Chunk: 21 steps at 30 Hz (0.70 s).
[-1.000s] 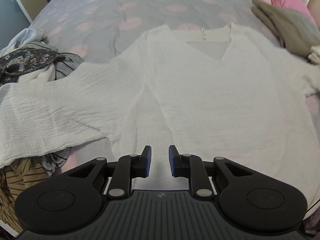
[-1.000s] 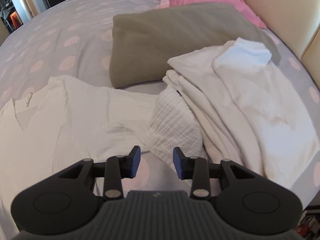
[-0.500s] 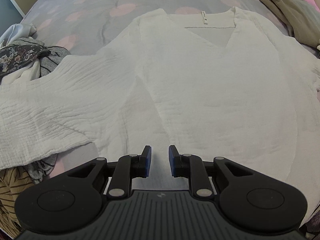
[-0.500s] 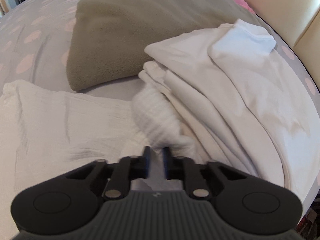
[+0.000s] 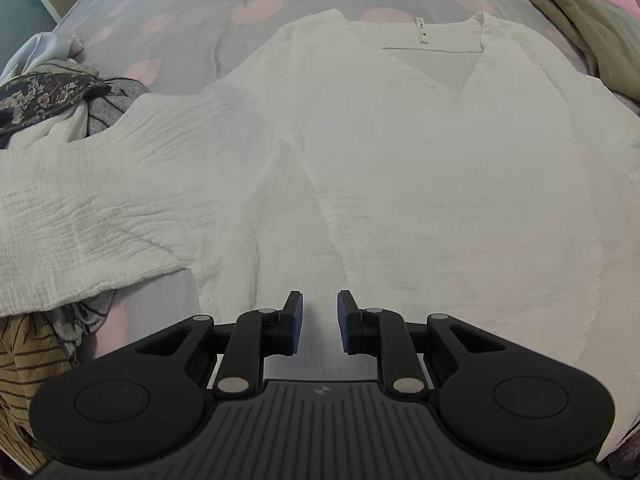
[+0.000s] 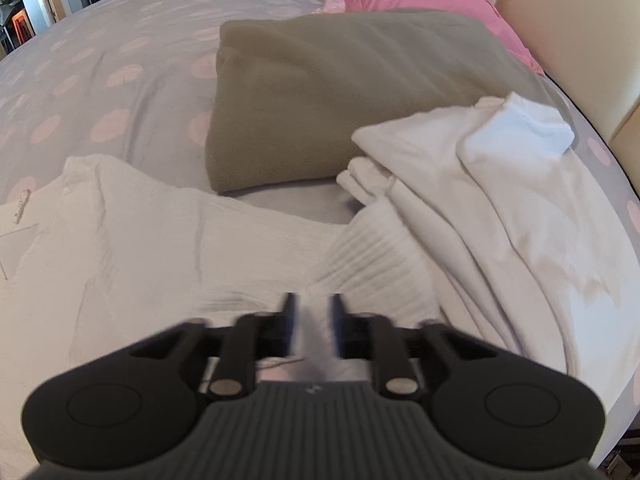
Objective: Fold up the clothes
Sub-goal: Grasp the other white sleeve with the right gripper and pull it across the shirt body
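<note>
A white crinkled V-neck blouse (image 5: pixel 420 152) lies flat on the bed, neckline away from me, its left sleeve (image 5: pixel 92 200) spread out to the left. My left gripper (image 5: pixel 319 322) is open and empty just above the blouse's bottom hem. In the right wrist view the blouse's right sleeve (image 6: pixel 372 264) is bunched against a white pile. My right gripper (image 6: pixel 312 326) is blurred by motion, with its jaws narrowly apart around the sleeve's cuff; fabric lies between the pads, and a grip is not clear.
A folded olive blanket (image 6: pixel 340 92) and a pink pillow (image 6: pixel 424 4) lie beyond the sleeve. A pile of white garments (image 6: pixel 512 216) lies to the right near the bed edge. A heap of patterned and striped clothes (image 5: pixel 48 100) sits at the left.
My right gripper closed from wide open to nearly shut over the sleeve cuff, then opened slightly and pulled back. My left gripper moved forward and lower over the blouse's hem, staying open.
</note>
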Tool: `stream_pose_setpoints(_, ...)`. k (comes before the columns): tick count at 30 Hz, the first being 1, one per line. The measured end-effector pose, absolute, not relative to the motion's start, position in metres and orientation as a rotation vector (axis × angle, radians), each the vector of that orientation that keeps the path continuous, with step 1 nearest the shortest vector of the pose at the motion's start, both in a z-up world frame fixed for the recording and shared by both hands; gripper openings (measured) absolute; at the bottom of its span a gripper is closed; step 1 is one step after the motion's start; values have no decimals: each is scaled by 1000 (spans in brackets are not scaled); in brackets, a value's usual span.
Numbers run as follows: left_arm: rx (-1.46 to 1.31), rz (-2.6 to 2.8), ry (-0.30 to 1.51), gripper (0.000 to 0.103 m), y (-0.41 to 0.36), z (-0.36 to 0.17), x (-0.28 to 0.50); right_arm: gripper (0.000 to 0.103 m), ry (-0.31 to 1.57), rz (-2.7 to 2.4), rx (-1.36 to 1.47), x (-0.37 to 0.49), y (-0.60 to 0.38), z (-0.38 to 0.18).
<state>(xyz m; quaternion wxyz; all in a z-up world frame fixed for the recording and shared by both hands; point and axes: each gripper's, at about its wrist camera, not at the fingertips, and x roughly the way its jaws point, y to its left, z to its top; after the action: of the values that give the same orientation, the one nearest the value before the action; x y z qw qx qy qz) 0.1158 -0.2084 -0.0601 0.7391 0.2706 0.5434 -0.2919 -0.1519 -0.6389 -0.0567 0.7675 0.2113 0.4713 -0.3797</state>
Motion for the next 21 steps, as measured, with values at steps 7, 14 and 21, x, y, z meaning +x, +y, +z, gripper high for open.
stream_pose_setpoints(7, 607, -643, 1189, 17, -213, -63, 116, 47, 1078, -854, 437, -155, -649, -101)
stream_pose_setpoints(14, 490, -751, 1112, 17, -213, -50, 112, 9, 1056, -820, 426, -157, -645, -66)
stream_pose_setpoints(21, 342, -827, 1003, 22, -214, -23, 102, 7, 866, -665, 386, -160, -608, 4)
